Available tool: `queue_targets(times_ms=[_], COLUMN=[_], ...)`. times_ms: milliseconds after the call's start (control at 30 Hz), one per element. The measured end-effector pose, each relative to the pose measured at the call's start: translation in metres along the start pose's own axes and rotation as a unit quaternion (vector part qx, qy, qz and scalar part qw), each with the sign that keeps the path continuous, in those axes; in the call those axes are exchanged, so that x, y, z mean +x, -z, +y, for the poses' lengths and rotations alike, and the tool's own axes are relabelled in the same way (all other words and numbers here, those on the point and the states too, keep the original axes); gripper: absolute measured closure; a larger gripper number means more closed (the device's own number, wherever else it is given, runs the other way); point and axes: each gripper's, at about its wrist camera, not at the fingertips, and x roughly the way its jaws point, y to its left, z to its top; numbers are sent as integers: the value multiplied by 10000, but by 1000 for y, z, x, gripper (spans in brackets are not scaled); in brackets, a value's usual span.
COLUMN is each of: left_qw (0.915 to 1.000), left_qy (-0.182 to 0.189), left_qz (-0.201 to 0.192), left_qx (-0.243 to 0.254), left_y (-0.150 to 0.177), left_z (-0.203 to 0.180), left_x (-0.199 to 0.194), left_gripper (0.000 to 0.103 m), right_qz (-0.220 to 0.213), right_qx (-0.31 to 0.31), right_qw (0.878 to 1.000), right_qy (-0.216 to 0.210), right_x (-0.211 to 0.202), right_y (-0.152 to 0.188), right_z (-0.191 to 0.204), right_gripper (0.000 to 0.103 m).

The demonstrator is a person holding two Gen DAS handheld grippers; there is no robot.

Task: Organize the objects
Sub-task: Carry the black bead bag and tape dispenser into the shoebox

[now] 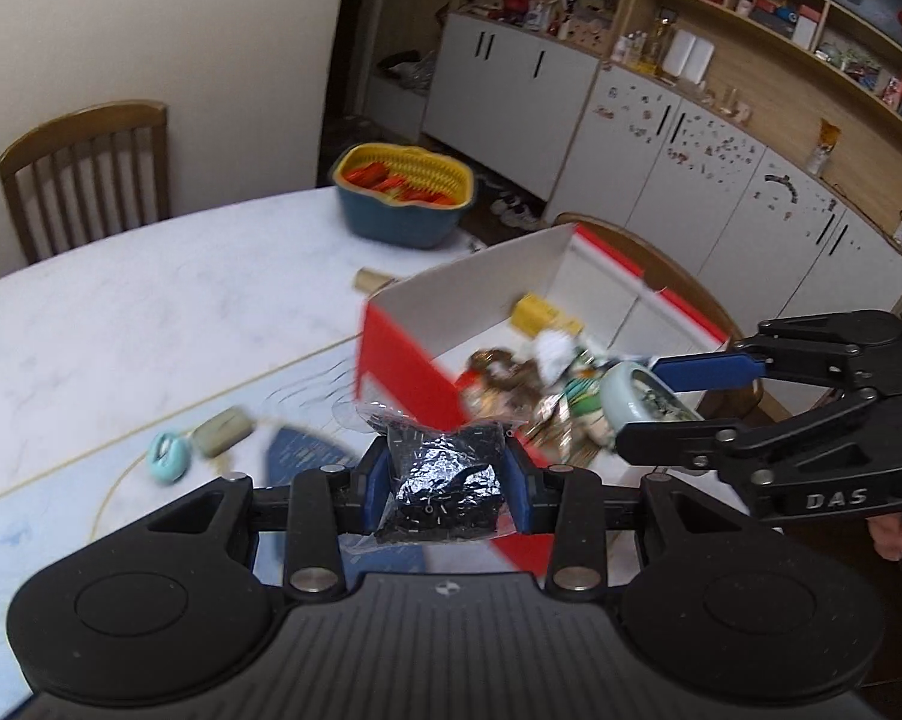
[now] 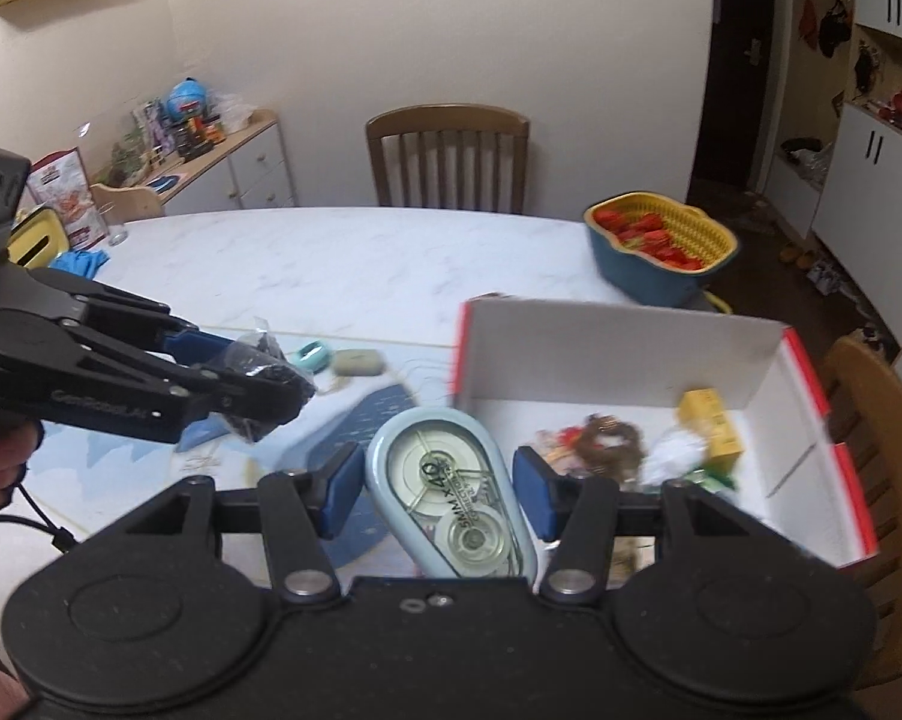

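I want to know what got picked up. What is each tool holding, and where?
The left tool pinches a small bag of black bits by its sides. The right tool holds a correction tape, apparently by its flat faces.

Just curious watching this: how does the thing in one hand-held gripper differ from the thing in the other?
The left hand-held gripper pinches a soft, crinkly clear bag of black bits; the right hand-held gripper carries a hard, smooth, pale blue correction tape. The bag is shapeless; the tape is a rounded teardrop with printed lettering. Both are small and held above the table near the red box.
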Motion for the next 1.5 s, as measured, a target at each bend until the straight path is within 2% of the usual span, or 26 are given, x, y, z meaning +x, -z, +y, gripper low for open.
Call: queue_targets(times_ms=[400, 800, 1200, 1500], left_qw=[9998, 9985, 9932, 9886], left_qy=[-139, -460, -813, -951], left_qz=[-30, 297, 818, 1165], left_qx=[121, 67, 125, 95], left_y=[-46, -79, -83, -81], left_z=[-49, -70, -81, -79], left_x=[54, 125, 196, 230], left_gripper=[65, 65, 65, 65], right_qz=[-118, 6, 520, 744], right_qx=[-219, -940, -1782, -1965], right_qw=[9991, 9947, 9824, 9777], right_qy=[348, 425, 214, -38], right_x=[2, 31, 73, 88], right_y=[-5, -7, 10, 18], right_z=[-67, -99, -102, -109], right_gripper=[50, 50, 50, 50])
